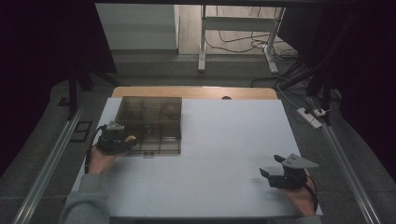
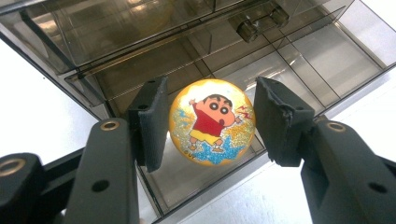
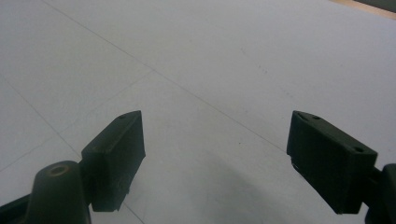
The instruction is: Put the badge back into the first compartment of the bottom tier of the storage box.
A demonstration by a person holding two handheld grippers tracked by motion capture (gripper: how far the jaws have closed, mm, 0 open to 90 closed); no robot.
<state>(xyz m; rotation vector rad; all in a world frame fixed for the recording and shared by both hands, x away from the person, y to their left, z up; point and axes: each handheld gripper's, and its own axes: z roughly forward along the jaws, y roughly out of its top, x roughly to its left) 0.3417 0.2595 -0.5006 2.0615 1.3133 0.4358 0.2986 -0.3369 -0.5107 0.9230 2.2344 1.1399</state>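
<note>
Left gripper view: left gripper has its jaws pinching a round yellow ball printed with a cartoon figure in a red shirt. Both foam pads press against the ball's sides. Ball hangs over a near compartment of the smoked transparent organizer box, close to the box's front edge; contact with the compartment floor cannot be judged. Box lid stands open at the far side, and two small dark cylinders sit by it.

High view: left gripper sits at the near left edge of the organizer box, a spot of yellow showing at its tip. Box lies on the left part of the white bench. Right gripper rests well apart, low over the near right of the bench.

Right gripper view: right gripper jaws spread wide, with bare white bench surface between them.
</note>
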